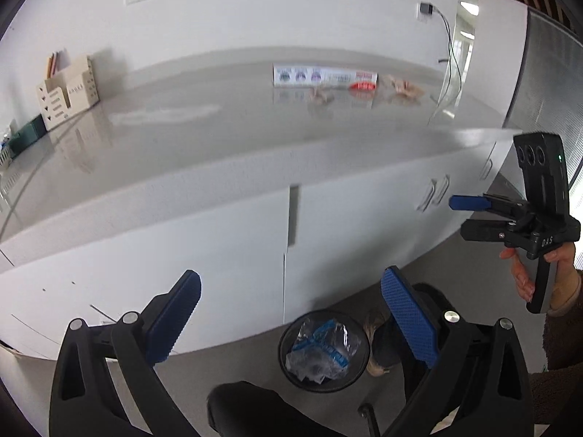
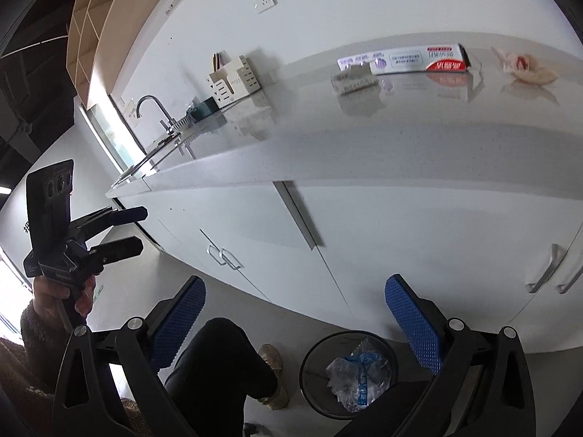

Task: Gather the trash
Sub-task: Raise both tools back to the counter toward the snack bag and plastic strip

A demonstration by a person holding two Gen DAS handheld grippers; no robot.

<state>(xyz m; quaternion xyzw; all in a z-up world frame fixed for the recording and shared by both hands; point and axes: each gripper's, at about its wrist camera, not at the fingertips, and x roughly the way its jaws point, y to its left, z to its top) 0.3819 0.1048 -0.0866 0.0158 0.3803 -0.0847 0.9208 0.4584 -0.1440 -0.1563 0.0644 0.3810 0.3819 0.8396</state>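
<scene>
A black mesh trash bin (image 1: 322, 351) stands on the floor by the cabinets and holds crumpled clear and blue plastic (image 1: 320, 349); it also shows in the right wrist view (image 2: 348, 375). On the grey countertop (image 1: 218, 134) lie a long white box with a red label (image 1: 324, 77) (image 2: 404, 59) and crumpled pinkish tissue (image 1: 400, 85) (image 2: 524, 65). My left gripper (image 1: 291, 313) (image 2: 140, 227) is open and empty above the floor. My right gripper (image 2: 295, 317) (image 1: 461, 215) is open and empty too.
A beige organizer (image 1: 69, 91) (image 2: 233, 80) stands at the counter's far left, near a sink with a faucet (image 2: 153, 109). White cabinet doors with handles (image 2: 224, 255) run below the counter. The person's legs and shoes (image 2: 271, 358) are beside the bin. Cables (image 1: 450, 58) hang from wall sockets.
</scene>
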